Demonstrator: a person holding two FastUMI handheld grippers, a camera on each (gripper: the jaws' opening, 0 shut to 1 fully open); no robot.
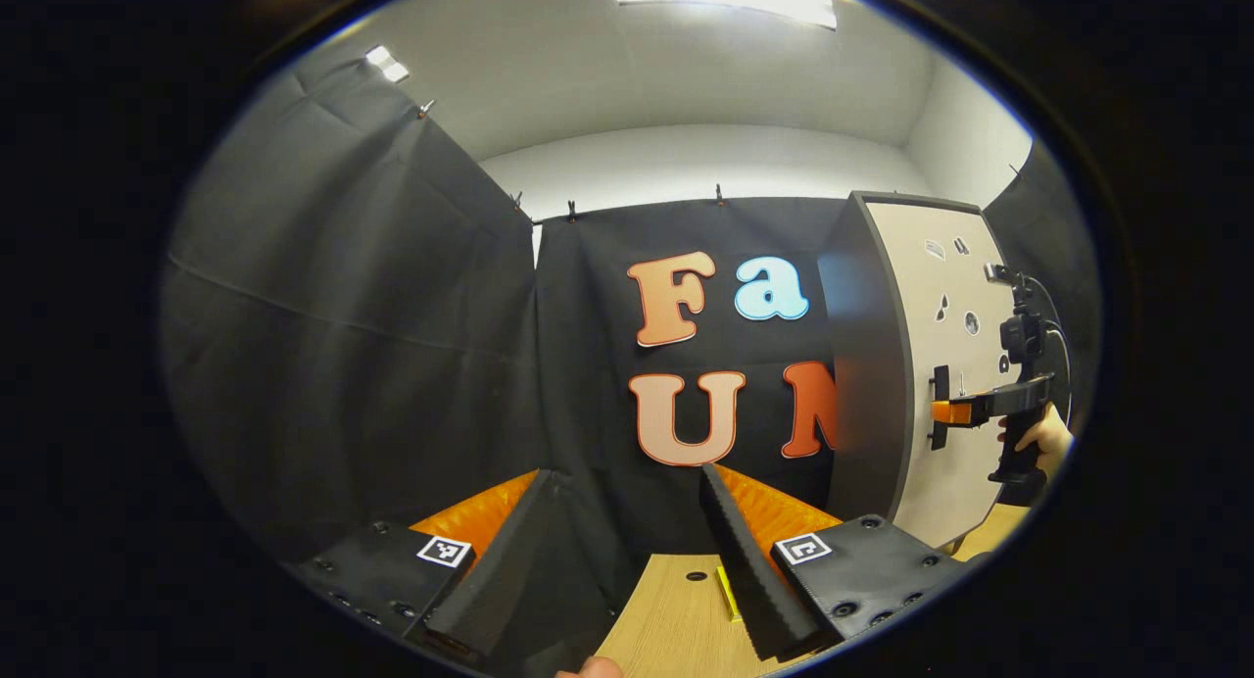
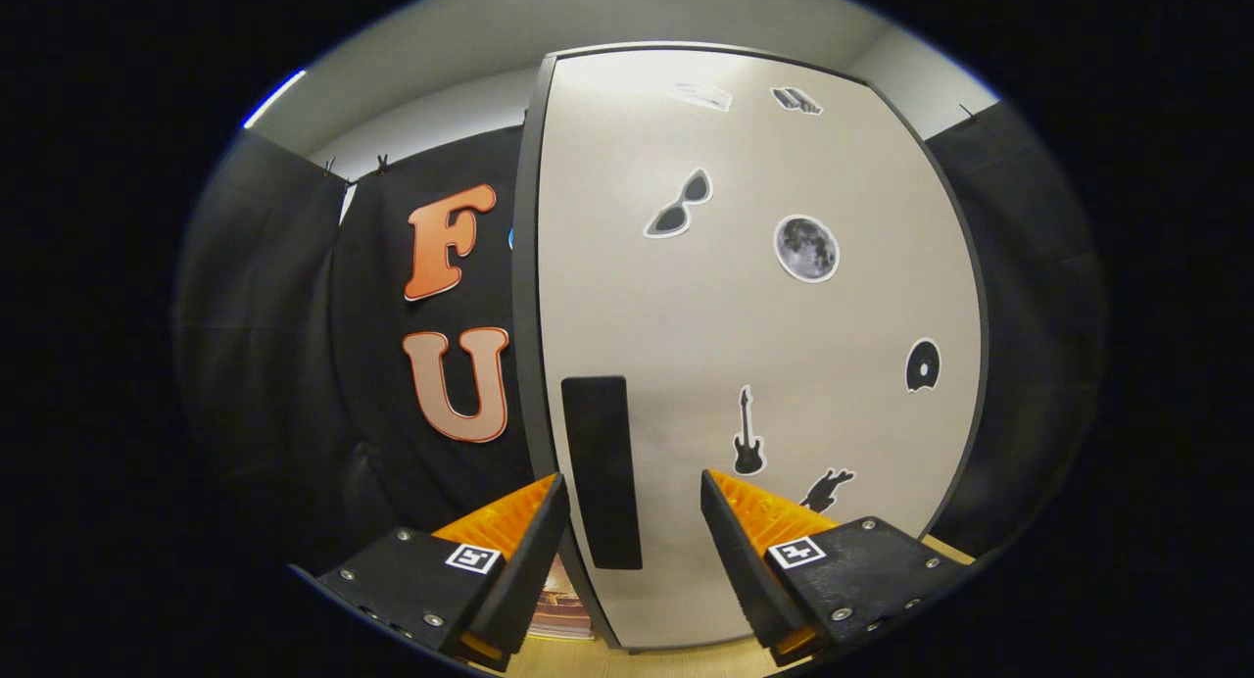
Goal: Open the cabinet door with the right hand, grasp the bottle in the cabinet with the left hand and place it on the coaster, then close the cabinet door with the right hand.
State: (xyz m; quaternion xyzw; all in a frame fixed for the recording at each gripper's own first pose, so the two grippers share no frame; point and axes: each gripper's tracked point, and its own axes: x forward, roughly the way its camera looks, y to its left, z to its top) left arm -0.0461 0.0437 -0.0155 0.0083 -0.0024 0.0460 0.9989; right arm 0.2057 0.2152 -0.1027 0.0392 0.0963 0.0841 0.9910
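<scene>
So the cabinet door (image 2: pixel 754 345) is closed, a big pale panel with a dark frame and a bunch of black stickers on it: sunglasses (image 2: pixel 679 205), a moon (image 2: pixel 806 248), a guitar (image 2: pixel 747 433), and a few more. The handle (image 2: pixel 601 472) is a dark upright bar near the door's left edge, low down.

In the right gripper view, the right claw (image 2: pixel 632 492) is spread wide, with the handle sitting between its two fingers in the picture. Can't tell if either finger is touching it. Nothing is pinched.

The left gripper view shows the left claw (image 1: pixel 627 487) spread as well, holding nothing and pointing at the black cloth wall. Below it there's a light wooden surface (image 1: pixel 676 619) with a small yellow thing (image 1: pixel 728 594) lying on it, right beside the right-hand finger. Can't tell what it is.

Off to the right in that same view, the cabinet (image 1: pixel 906 364) stands on the surface, and the right claw is up against the door at handle height, with a hand (image 1: pixel 1043 438) holding its grip. From that angle the fingertips look to be just at the handle, but contact isn't clear.
</scene>
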